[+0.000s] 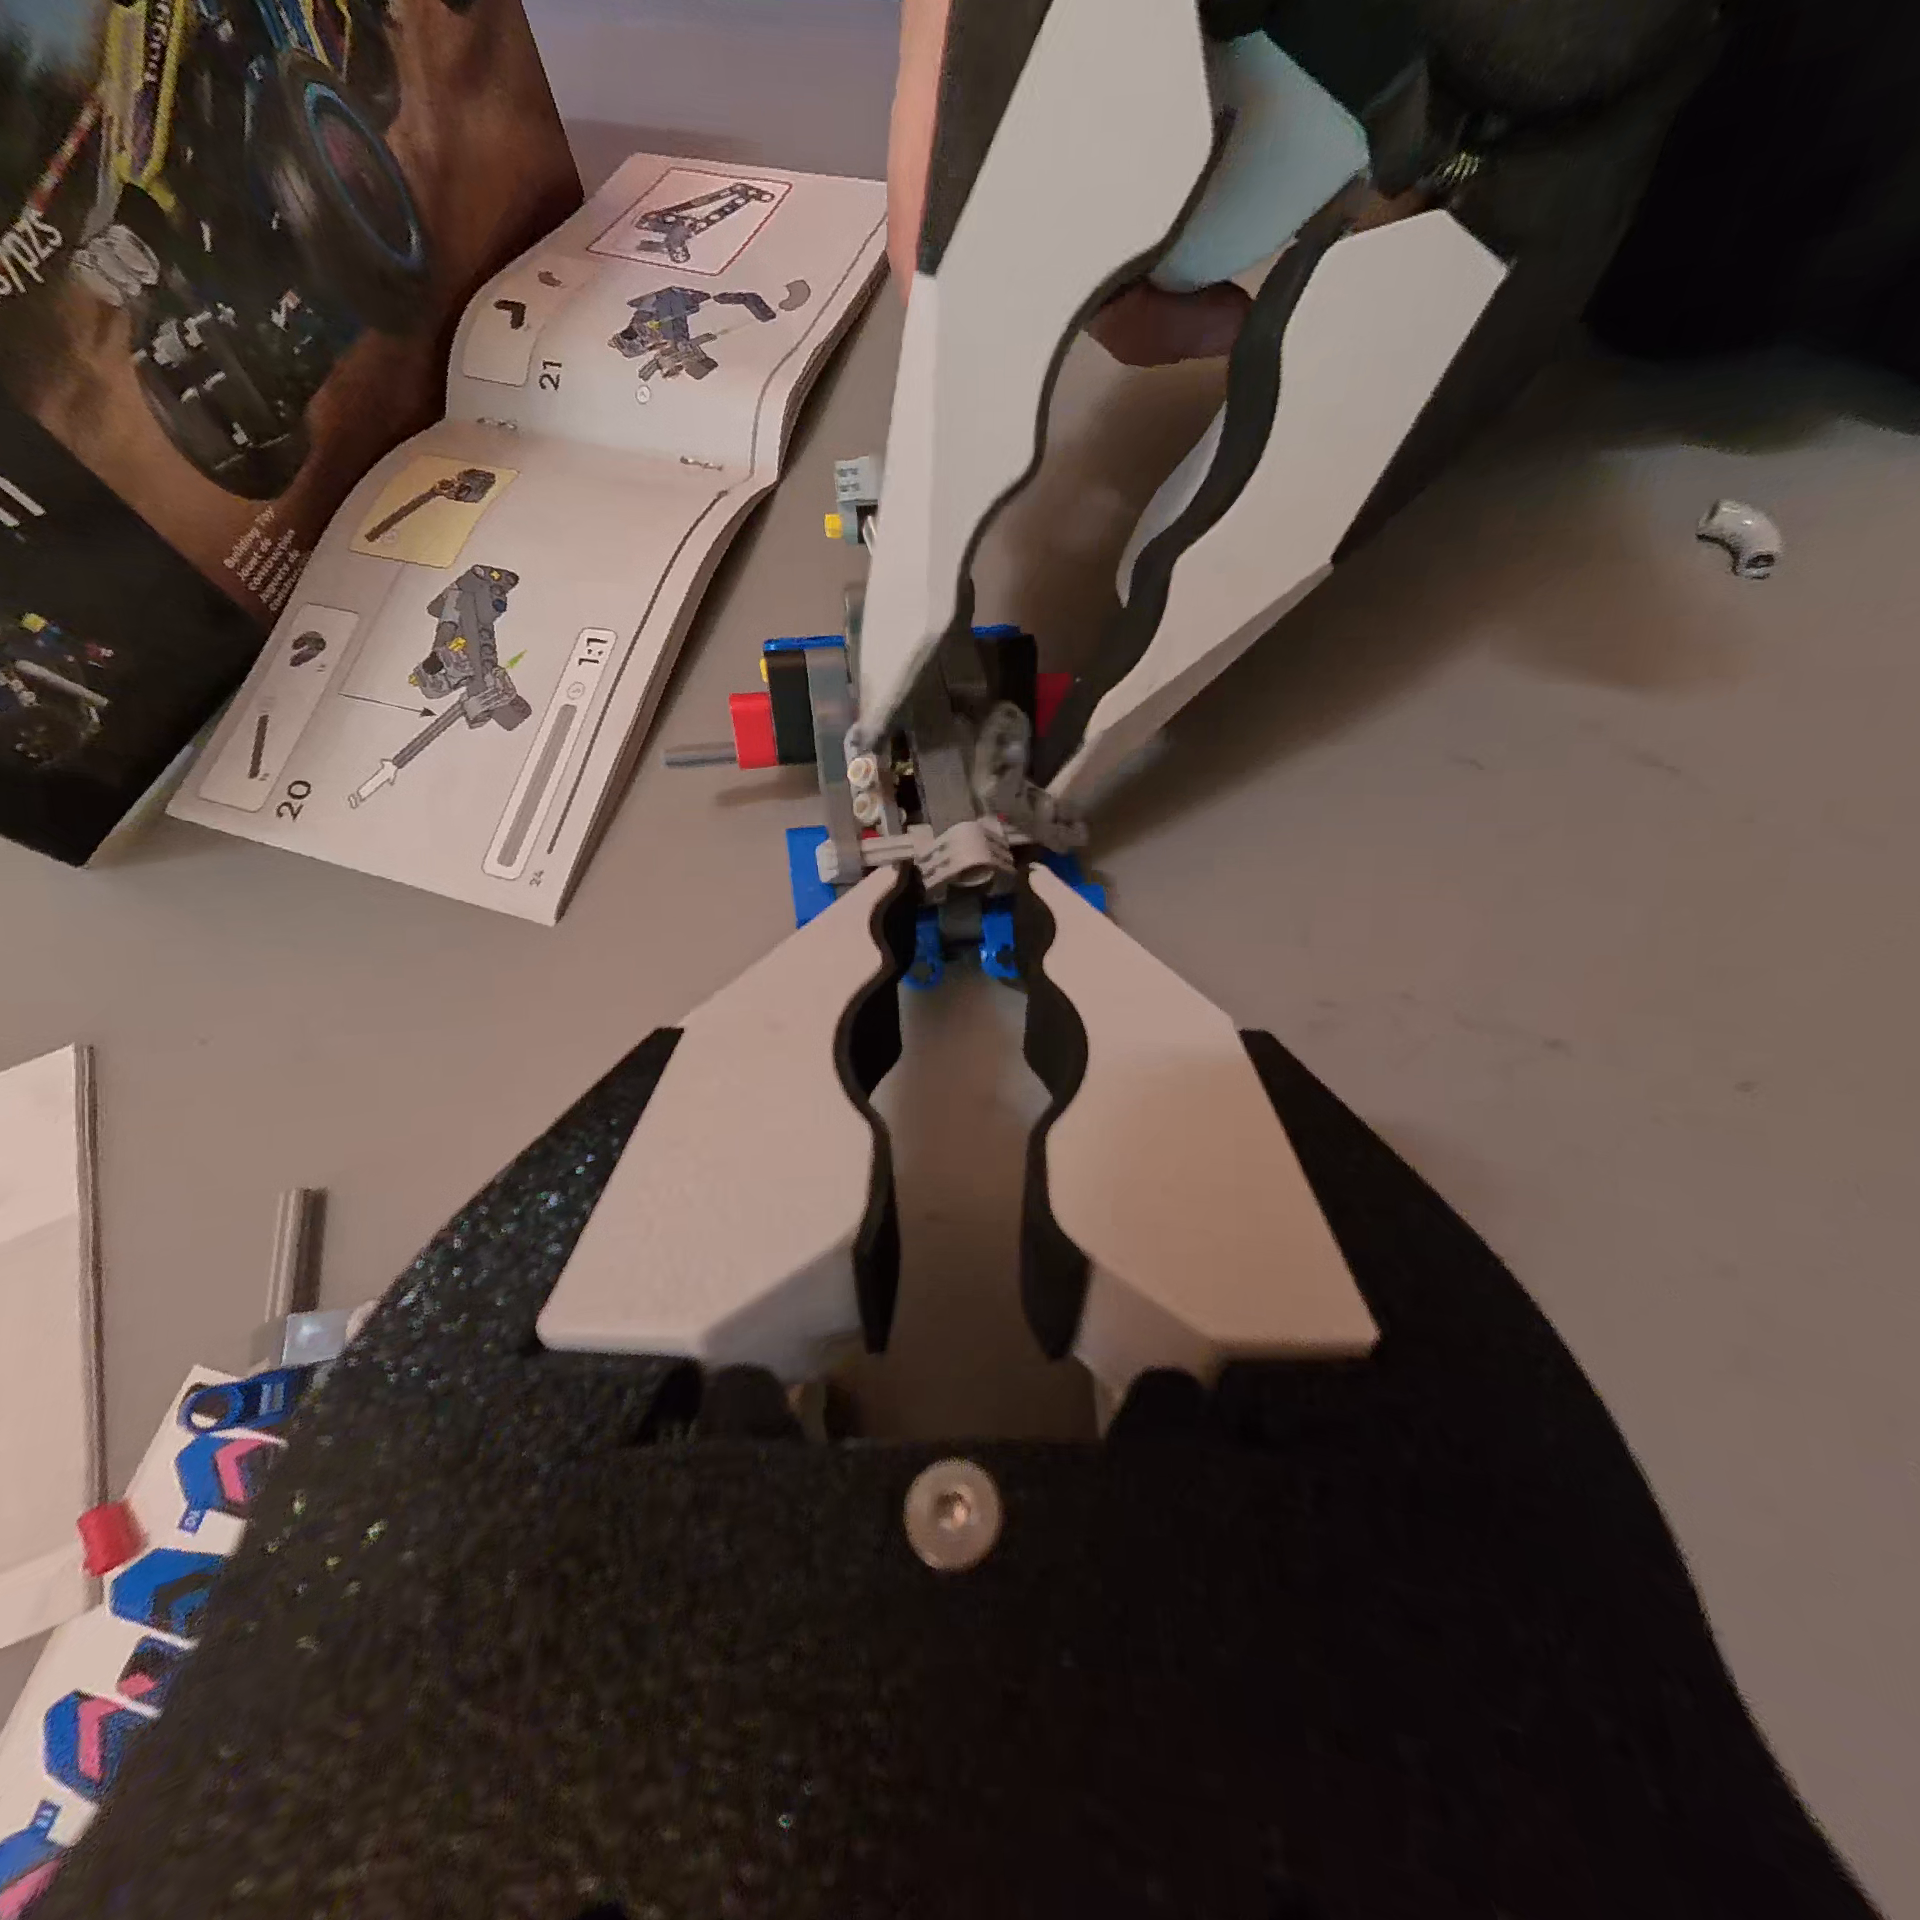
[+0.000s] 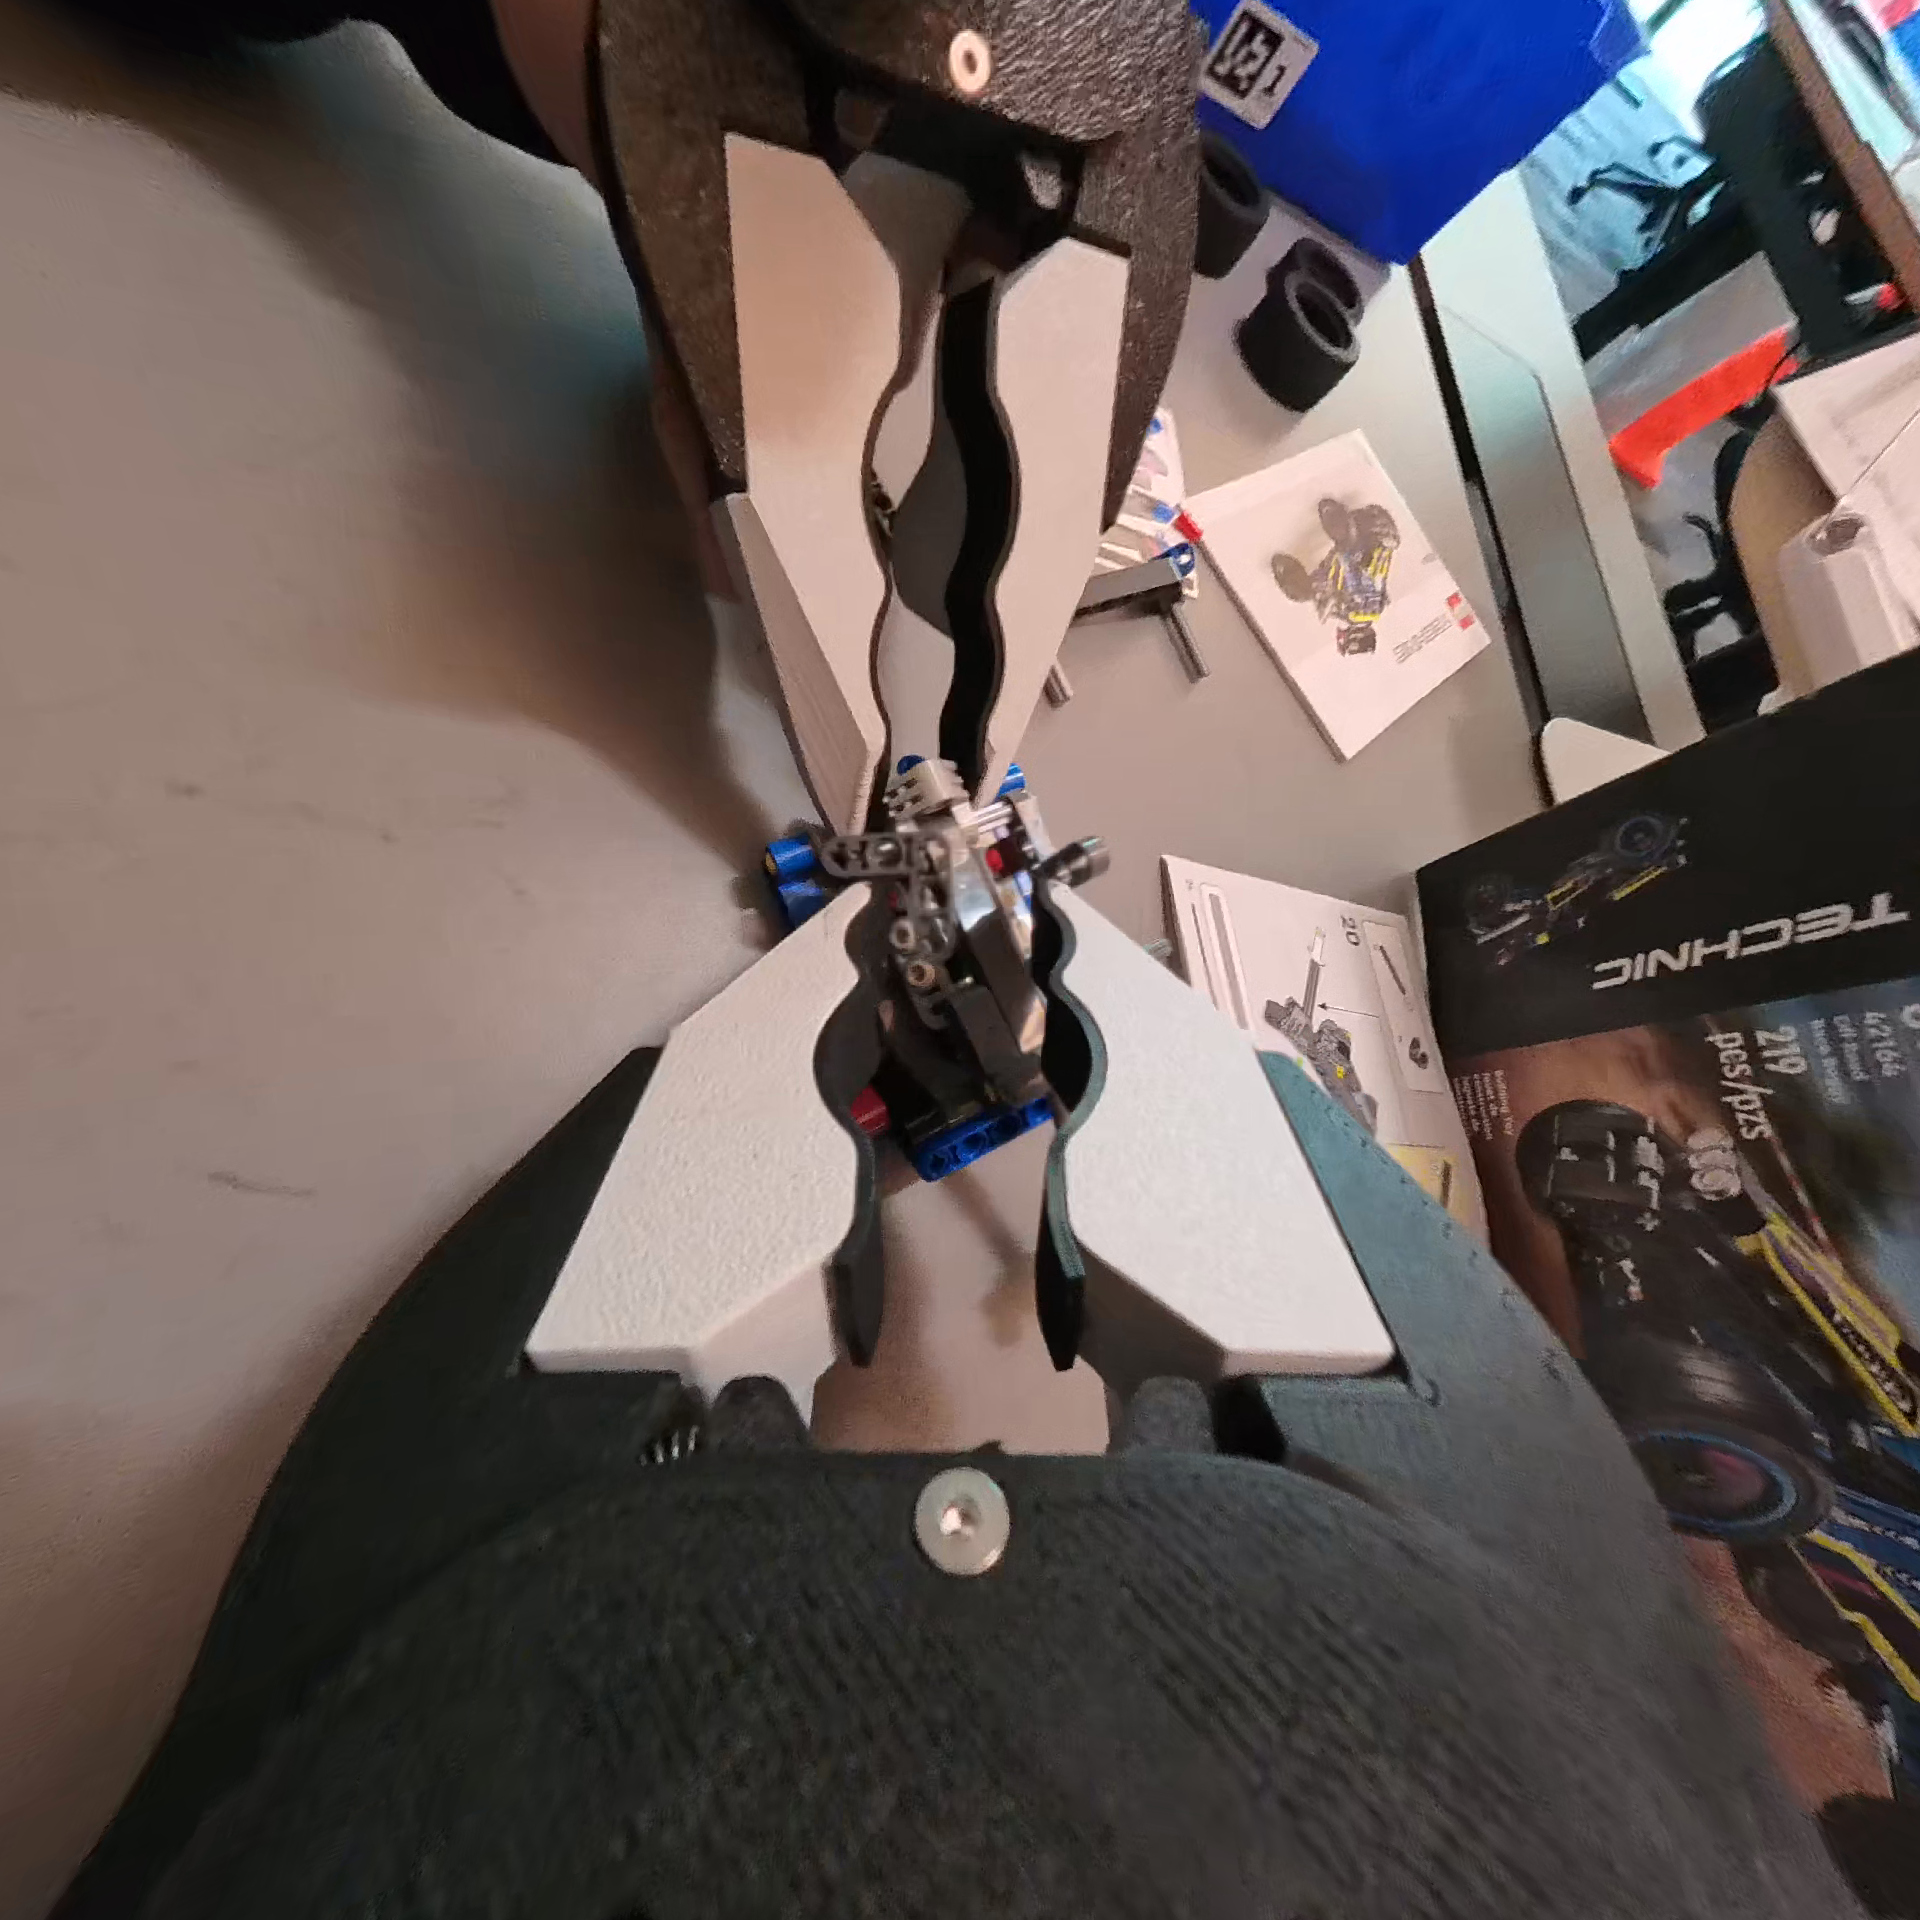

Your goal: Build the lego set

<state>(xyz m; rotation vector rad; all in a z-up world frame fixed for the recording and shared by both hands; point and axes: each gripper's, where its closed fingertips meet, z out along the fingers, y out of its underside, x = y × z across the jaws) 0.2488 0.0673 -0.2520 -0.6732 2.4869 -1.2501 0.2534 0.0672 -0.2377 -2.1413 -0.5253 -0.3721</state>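
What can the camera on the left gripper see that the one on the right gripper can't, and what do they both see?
Only the left wrist view shows a small grey elbow piece lying alone on the table and a sheet of blue and pink stickers. Only the right wrist view shows black tyres, a blue bin and a closed white booklet. Both show the brick model with the left gripper and right gripper closed on it from opposite ends, the open instruction booklet and the toy box.
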